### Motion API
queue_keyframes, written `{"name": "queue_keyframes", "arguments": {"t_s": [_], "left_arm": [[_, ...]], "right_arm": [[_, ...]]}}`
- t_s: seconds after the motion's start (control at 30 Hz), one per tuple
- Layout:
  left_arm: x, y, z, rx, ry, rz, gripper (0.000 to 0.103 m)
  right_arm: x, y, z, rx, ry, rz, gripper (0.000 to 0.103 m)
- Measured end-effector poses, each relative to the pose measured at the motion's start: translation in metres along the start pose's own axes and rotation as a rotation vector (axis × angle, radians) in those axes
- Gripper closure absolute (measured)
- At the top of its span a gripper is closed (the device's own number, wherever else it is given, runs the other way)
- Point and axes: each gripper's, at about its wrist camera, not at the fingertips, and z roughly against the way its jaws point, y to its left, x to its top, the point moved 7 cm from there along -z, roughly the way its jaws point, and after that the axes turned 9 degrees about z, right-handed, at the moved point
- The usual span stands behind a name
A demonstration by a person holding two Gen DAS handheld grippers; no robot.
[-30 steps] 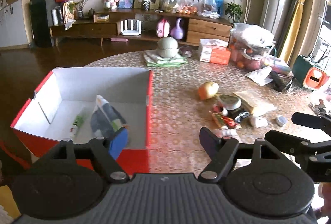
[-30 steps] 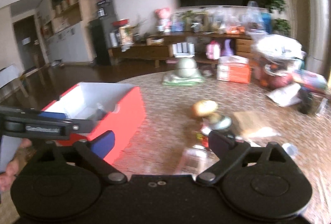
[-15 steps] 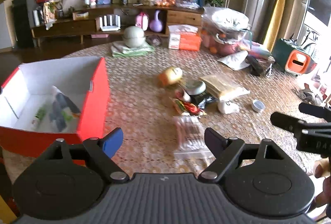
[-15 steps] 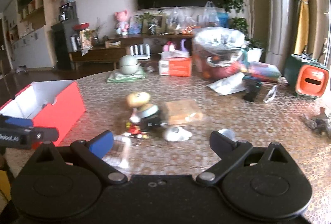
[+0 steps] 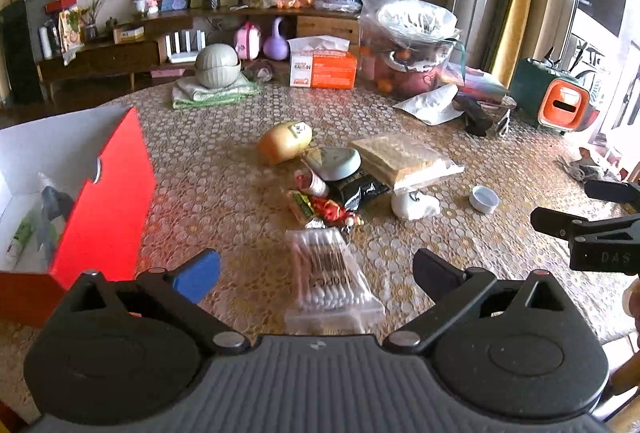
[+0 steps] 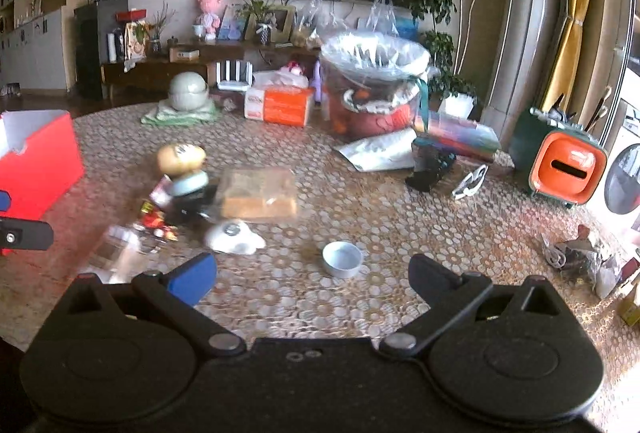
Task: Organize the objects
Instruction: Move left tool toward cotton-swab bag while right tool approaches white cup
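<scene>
My left gripper point(image 5: 316, 269) is open above the table, with a clear pack of cotton swabs point(image 5: 330, 279) lying flat between its fingers. A red box point(image 5: 102, 193) with a white inside stands to the left and holds a green tube and a dark pouch. Beyond the swabs lies a pile: a red snack wrapper point(image 5: 324, 209), a black packet, a round teal tin point(image 5: 336, 163), a yellow bun-shaped toy point(image 5: 284, 141), bagged bread point(image 5: 402, 159), a white mouse-like item point(image 5: 414, 205). My right gripper point(image 6: 312, 273) is open and empty, just short of a small white cup point(image 6: 342, 259).
An orange tissue box point(image 5: 324, 69), a stacked grey-green bowl on a folded cloth point(image 5: 216, 73) and a bagged fruit basket point(image 5: 408, 45) stand at the table's far side. A green and orange case point(image 6: 560, 161) sits at the right. Sunglasses point(image 6: 470, 183) and a black object lie near it.
Both grippers swung right, away from the red box and toward the pile. The left one now sits over the cotton swab pack; the right one faces the white cup. Both stayed open.
</scene>
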Motion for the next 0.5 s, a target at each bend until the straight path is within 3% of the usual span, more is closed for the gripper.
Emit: {"name": "queue_keyframes", "arguments": {"t_s": [0.5], "left_arm": [[-0.012,-0.01,-0.068,0.057,0.046,-0.031,0.0]], "right_arm": [[-0.006,-0.025,-0.068,0.027,0.007,0.003,0.001]]}}
